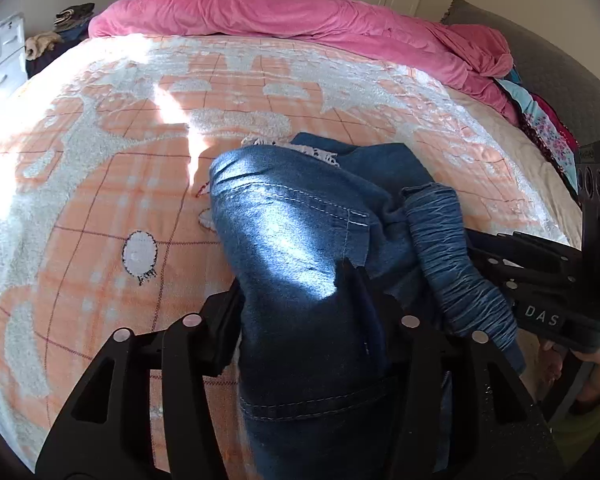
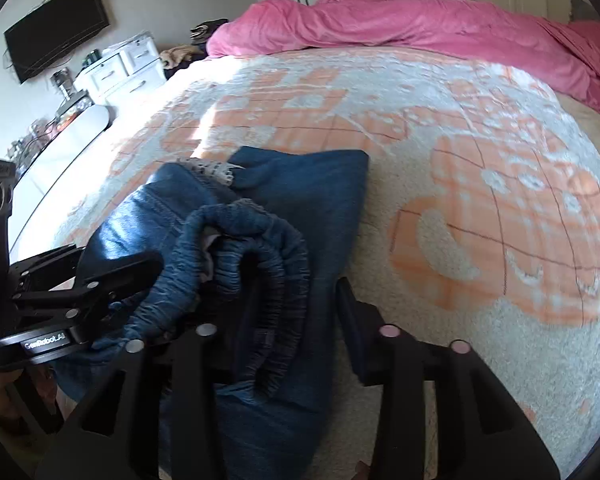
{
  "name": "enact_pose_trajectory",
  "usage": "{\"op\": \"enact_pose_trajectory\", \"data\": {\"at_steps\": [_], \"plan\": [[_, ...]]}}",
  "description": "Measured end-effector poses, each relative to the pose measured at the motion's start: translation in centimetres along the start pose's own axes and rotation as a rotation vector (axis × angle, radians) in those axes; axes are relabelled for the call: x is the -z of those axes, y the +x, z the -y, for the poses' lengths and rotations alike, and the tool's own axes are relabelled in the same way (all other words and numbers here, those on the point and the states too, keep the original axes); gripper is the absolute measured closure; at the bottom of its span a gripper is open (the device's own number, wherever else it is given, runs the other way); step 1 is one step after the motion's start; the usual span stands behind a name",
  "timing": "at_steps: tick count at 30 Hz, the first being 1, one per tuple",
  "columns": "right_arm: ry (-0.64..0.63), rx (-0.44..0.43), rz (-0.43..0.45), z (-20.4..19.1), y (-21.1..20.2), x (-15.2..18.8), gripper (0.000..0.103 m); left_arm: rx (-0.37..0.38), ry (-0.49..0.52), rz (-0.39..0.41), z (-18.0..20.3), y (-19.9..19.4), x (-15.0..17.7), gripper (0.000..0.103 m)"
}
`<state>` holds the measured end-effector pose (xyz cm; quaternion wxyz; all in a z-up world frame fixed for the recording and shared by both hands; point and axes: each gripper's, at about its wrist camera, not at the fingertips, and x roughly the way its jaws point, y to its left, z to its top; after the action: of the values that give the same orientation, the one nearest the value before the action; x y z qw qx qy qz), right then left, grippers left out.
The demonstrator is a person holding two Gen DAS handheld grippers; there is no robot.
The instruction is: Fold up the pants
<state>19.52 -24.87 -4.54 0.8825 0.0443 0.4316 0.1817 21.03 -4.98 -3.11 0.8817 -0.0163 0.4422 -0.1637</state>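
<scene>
Blue denim pants (image 1: 300, 216) lie bunched on the orange and white bedspread (image 1: 140, 128), white lace trim at their far end. My left gripper (image 1: 296, 296) has its jaws apart with a fold of denim between them. In the right wrist view the pants (image 2: 300, 200) lie partly folded, and the elastic waistband (image 2: 260, 248) loops up between my right gripper's (image 2: 284, 312) jaws, which stand open. The left gripper shows at the left of that view (image 2: 100, 280). The right gripper shows at the right of the left wrist view (image 1: 540, 264).
A crumpled pink duvet (image 1: 300, 12) lies along the far side of the bed. Grey pillow (image 1: 540, 60) and patterned clothes at the right. White drawers (image 2: 120, 68), a wall TV (image 2: 56, 24) and a cluttered white table stand left of the bed.
</scene>
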Motion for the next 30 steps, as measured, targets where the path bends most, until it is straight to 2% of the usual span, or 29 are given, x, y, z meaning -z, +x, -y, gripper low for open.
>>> {"op": "enact_pose_trajectory", "data": {"at_steps": [5, 7, 9, 14, 16, 17, 18, 19, 20, 22, 24, 30], "plan": [[0.016, 0.02, -0.006, 0.3, 0.1, 0.1, 0.053, 0.013, -0.038, -0.01, -0.8, 0.1, 0.4, 0.047], [0.005, 0.037, -0.006, 0.2, 0.1, 0.1, 0.051, 0.007, -0.041, -0.009, -0.9, 0.0, 0.4, 0.04], [0.014, 0.052, -0.008, 0.4, -0.1, 0.1, 0.043, -0.007, -0.043, -0.009, -0.9, -0.1, 0.5, 0.033], [0.027, 0.043, -0.001, 0.7, -0.6, 0.2, 0.043, 0.002, -0.068, -0.004, -1.4, -0.7, 0.8, 0.026], [0.02, 0.047, 0.021, 0.5, -1.4, 0.4, 0.042, 0.002, -0.081, 0.005, -1.5, -1.4, 0.9, 0.019], [0.018, 0.05, 0.041, 0.4, -2.0, 0.5, 0.039, 0.001, -0.084, 0.013, -1.6, -1.8, 0.9, 0.018], [0.015, 0.057, 0.06, 0.3, -2.6, 0.6, 0.026, 0.0, -0.087, 0.026, -1.6, -2.4, 1.0, 0.016], [0.013, 0.074, 0.079, 0.2, -3.3, 0.7, 0.022, -0.002, -0.091, 0.041, -1.6, -3.1, 1.2, 0.013], [0.013, 0.077, 0.104, 0.2, -4.1, 0.9, 0.015, -0.004, -0.095, 0.051, -1.6, -3.6, 1.2, 0.012], [0.019, 0.066, 0.141, 0.2, -5.7, 1.3, 0.015, -0.003, -0.096, 0.074, -1.5, -5.0, 1.6, 0.01], [0.021, 0.073, 0.168, 0.0, -7.1, 1.8, 0.007, -0.012, -0.092, 0.091, -1.3, -6.3, 2.2, 0.01], [-0.006, 0.077, 0.228, -1.3, -11.2, 4.3, 0.005, -0.036, -0.092, 0.128, -0.7, -10.0, 5.4, 0.01]]}}
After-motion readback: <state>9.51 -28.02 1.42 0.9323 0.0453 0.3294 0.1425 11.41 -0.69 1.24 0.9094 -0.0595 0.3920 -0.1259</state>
